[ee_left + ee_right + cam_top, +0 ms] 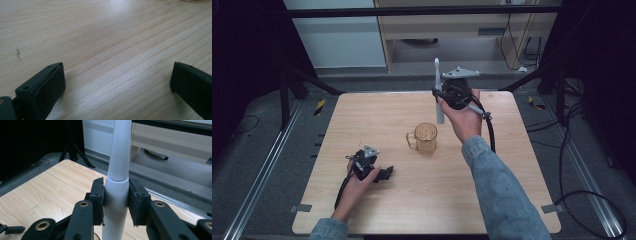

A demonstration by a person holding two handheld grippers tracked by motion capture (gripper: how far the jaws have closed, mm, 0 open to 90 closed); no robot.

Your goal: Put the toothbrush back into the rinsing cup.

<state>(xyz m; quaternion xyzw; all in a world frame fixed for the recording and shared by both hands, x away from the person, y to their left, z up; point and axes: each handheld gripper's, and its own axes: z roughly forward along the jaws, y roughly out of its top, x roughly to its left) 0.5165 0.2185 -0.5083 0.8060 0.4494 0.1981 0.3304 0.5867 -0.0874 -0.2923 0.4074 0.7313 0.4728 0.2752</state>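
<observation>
Nearest the person, the left hand (357,182) rests low on the pale wood-grain counter (422,200) and holds the left gripper (384,173), a black two-jaw tool with a small grey three-cornered plate on top, its jaws pointing across the counter toward the right. In the left gripper view its two black padded jaws stand wide apart over bare wood with nothing between them, so this gripper is open. Farther in, near the middle of the counter, stands a clear amber glass mug with a handle (425,138), upright, its handle turned to the left, well apart from the left gripper. Beyond the mug, the right hand (464,120), in a blue denim sleeve (502,190), is raised above the far part of the counter and carries the right gripper (438,96), also black with a grey three-cornered plate. The right gripper is closed on a long, slim white electric toothbrush (438,90), which stands nearly upright with its narrow neck and head pointing up and its thicker lower end hanging just behind and above the mug. In the right gripper view the two pads (100,200) press on either side of the toothbrush's white body just below the seam where it narrows. A black cable (490,131) trails from the right gripper down along the forearm.
</observation>
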